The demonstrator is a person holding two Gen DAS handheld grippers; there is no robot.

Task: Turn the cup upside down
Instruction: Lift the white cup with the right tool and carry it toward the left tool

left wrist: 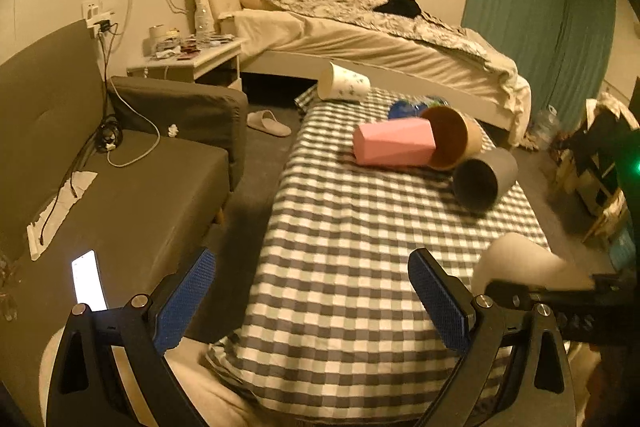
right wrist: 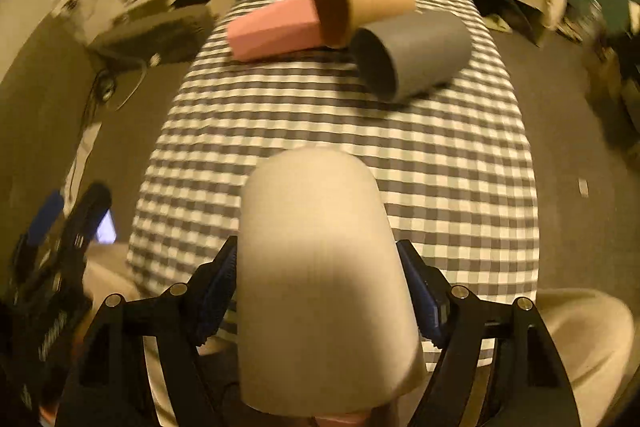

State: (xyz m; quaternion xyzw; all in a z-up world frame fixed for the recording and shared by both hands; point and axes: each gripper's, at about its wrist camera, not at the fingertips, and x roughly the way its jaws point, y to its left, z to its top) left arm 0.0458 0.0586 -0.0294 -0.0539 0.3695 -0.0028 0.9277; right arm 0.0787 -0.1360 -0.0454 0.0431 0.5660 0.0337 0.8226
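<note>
- Checked cloth (left wrist: 340, 247) covers a narrow table, with a bed at 12 o'clock and a sofa at 9 in the left view.
- Right gripper (right wrist: 320, 291) pinches a cream cup (right wrist: 316, 267) by its sides, closed end pointing away from the camera; in the left view it shows at 4 o'clock.
- Left gripper (left wrist: 312, 303) hovers with jaws spread, holding nothing.
- Pink (left wrist: 394, 143), tan (left wrist: 452, 139), grey (left wrist: 482, 179) and white (left wrist: 342, 83) cups lie on their sides at 12 to 1 o'clock.
- Judged step: mid-flip. Next calls for turning the wrist until the rim faces down, then lowering it flat onto the cloth.
</note>
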